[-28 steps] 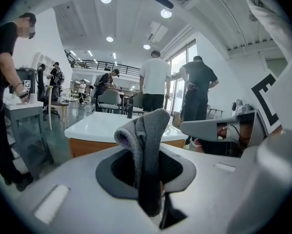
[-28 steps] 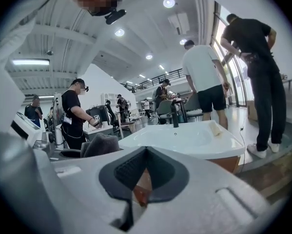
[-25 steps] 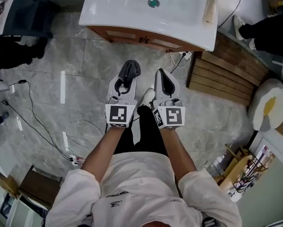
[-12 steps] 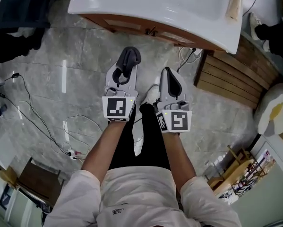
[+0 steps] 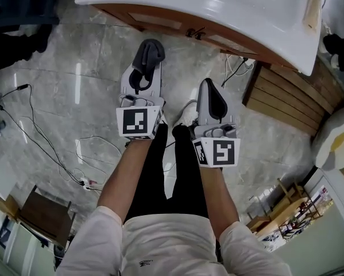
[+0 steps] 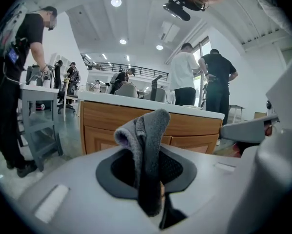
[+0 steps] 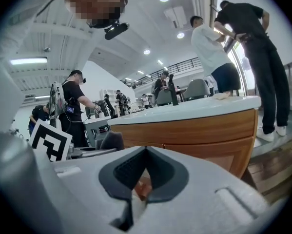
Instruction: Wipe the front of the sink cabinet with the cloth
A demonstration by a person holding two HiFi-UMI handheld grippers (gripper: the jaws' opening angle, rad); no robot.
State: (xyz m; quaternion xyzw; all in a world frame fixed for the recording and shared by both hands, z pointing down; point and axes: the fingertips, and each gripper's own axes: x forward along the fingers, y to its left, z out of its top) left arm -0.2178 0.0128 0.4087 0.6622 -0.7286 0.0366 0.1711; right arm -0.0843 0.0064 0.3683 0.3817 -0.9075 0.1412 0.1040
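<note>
The left gripper [image 5: 144,68] has its jaws pinched on a grey cloth [image 6: 146,150], which stands up between them in a folded bunch. The right gripper [image 5: 211,99] has its jaws pressed together with nothing in them. From the person, the sink cabinet [image 5: 160,20] lies at 12 o'clock, its wooden front under the white sink top [image 5: 217,4]. The cloth is near this front but I judge it does not touch it yet.

To do this step well, I think the left gripper should come forward to 12 o'clock until the loose fold of the cloth lies flat on the wood. Then it should move sideways in long strokes with light pressure (the hard jaw tips should not scrape the panel). The right gripper can stay back, at about 4 o'clock from the left one.

The head view shows both grippers side by side over the grey stone floor [image 5: 74,85], but almost nothing of the cabinet front, because the sink top overhangs it. The left gripper view shows this front plainly, with its drawer lines, and also how the cloth sits in the jaws. The right gripper view shows the curved right end of the cabinet.
</note>
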